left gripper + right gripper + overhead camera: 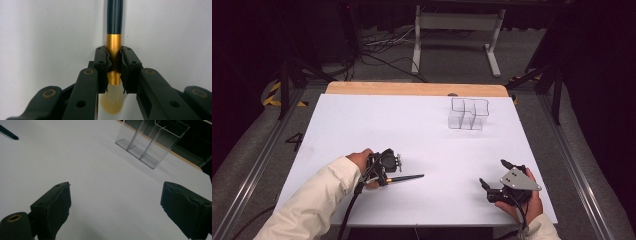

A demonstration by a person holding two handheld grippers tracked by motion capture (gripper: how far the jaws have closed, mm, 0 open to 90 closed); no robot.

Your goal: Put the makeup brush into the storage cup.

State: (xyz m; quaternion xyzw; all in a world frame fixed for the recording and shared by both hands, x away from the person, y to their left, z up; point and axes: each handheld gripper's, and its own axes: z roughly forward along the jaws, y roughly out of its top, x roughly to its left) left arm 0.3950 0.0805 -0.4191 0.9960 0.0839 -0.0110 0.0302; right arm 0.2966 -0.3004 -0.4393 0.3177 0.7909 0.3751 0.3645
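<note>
White table (362,125); left gripper (114,62) clamped on brush (114,47) ferrule, right gripper (115,202) agape. Grasp made; next, lift toward clear organizer (468,114) at one o'clock.

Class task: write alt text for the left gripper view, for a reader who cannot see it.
Two black jaws are shut on the gold ferrule of a makeup brush, its dark handle running away up the frame and its tan bristles near the camera. A plain white table surface lies behind.
</note>
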